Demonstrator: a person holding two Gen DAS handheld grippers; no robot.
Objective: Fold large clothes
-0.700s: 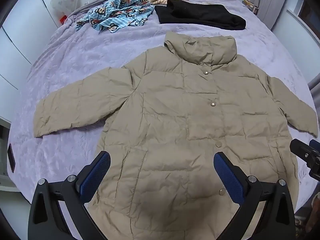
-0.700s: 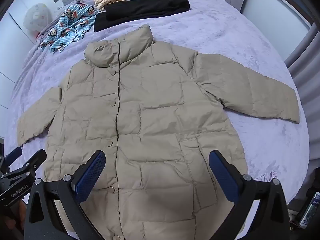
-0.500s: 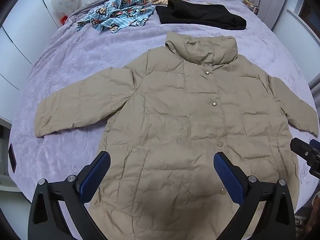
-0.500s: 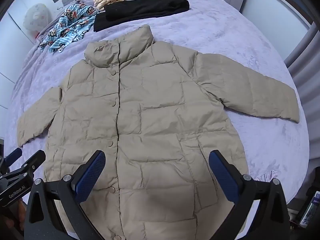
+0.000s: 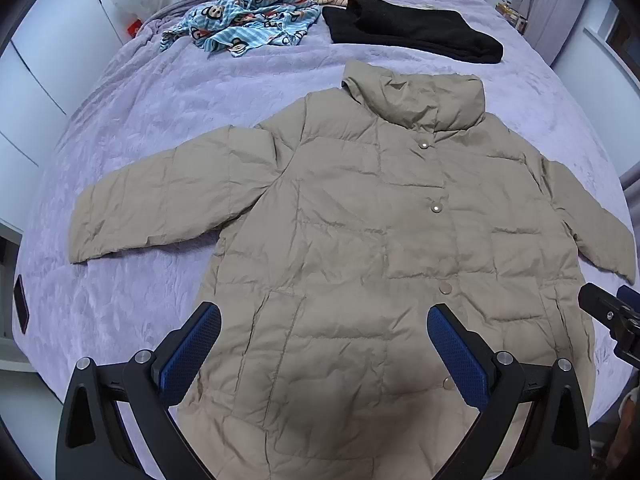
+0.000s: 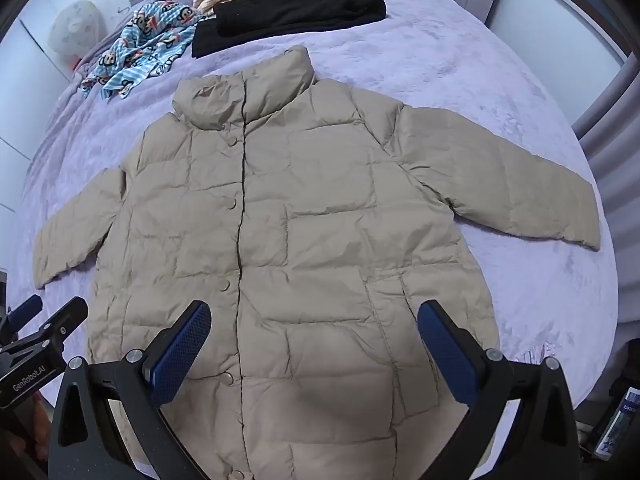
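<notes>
- While both sets of fingers stand wide and hold nothing, the left gripper (image 5: 324, 344) and right gripper (image 6: 314, 342) hover above the hem end of the jacket (image 5: 384, 248).
- A clean fold probably starts by pinching one sleeve (image 5: 160, 208) near the cuff and laying it across the chest.
- Beyond the fingers, the jacket lies flat, buttoned, collar away, on the purple bedspread (image 5: 160, 112).

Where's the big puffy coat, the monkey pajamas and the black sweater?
Puffy coat (image 5: 360, 264), left wrist view, chest panel.
Monkey pajamas (image 5: 248, 12), left wrist view, middle of heap.
Black sweater (image 6: 296, 12), right wrist view, folded top.
</notes>
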